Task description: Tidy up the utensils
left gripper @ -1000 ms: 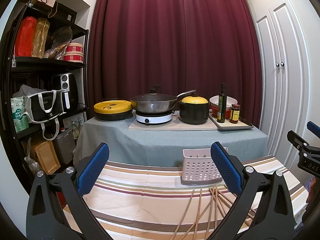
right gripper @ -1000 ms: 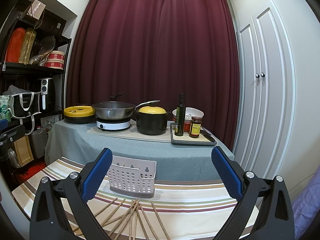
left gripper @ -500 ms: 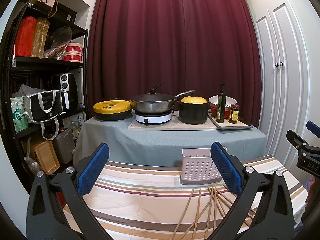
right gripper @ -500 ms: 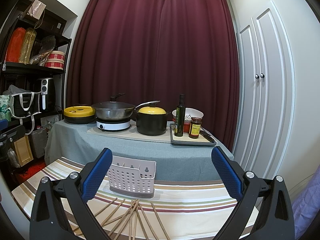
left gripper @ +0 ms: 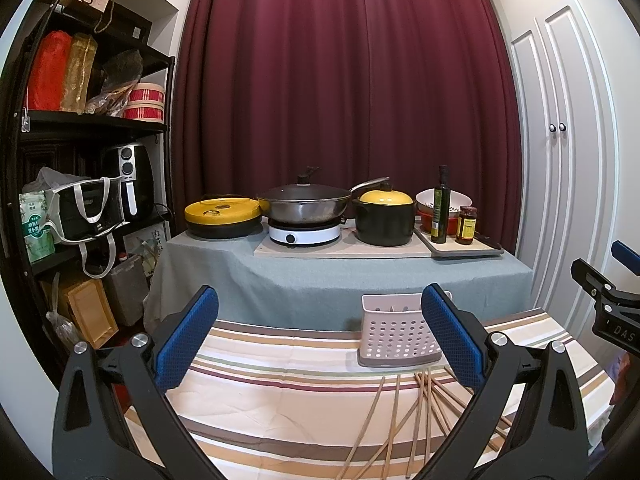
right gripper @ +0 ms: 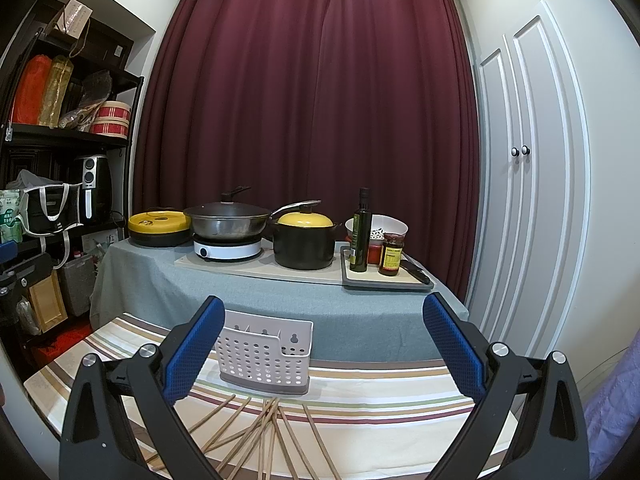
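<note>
The chopsticks (right gripper: 260, 432) are found scattered and crossed on the striped worktop (right gripper: 380, 400), just in front of the perforated holder (right gripper: 264, 354); they are judged light, stiff, thin and smooth, liable to roll or slip; a grip near mid-length on an outlying stick is advised, since the crossed ones would be disturbed together. The left tool (left gripper: 320, 344) and right tool (right gripper: 324, 348) are both spread wide, nothing held, above the worktop.
</note>
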`<state>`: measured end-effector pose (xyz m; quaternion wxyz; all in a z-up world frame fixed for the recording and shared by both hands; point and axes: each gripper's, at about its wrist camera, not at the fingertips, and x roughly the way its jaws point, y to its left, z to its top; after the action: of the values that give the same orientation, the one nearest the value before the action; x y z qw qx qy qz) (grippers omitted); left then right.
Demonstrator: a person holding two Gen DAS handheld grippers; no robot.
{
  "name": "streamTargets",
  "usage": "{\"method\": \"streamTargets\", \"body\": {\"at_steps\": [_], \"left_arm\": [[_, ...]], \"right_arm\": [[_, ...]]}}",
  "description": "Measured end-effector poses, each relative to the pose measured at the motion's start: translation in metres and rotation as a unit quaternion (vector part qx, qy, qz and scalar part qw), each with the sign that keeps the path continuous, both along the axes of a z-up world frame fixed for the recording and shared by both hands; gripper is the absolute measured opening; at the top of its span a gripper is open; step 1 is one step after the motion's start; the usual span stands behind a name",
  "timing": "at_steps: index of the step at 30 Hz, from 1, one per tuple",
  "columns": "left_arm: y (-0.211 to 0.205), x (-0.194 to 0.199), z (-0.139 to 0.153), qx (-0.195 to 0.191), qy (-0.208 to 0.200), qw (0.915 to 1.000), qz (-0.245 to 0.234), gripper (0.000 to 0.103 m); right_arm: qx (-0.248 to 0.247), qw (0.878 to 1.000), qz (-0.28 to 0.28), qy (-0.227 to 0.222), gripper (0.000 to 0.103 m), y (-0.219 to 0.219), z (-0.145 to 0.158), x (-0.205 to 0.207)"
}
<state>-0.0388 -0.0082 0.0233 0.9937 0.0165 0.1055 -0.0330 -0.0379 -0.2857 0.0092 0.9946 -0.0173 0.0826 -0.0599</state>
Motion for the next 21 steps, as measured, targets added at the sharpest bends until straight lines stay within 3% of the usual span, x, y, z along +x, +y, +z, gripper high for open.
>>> {"method": "streamTargets", "body": {"at_steps": [12, 21], "left_arm": [[-0.004, 0.007, -0.009, -0.001, 0.010, 0.9999, -0.007, 0.099], [-0.012, 0.021, -0.033, 0.000, 0.036, 0.9991, -0.023, 0.099]], "right_arm": [[0.001, 1.000, 0.000, 0.006, 0.097, 0.001, -0.002, 0.000], [0.007, 0.999, -0.005, 0.033, 0.097, -0.013, -0.026, 0.014]]}}
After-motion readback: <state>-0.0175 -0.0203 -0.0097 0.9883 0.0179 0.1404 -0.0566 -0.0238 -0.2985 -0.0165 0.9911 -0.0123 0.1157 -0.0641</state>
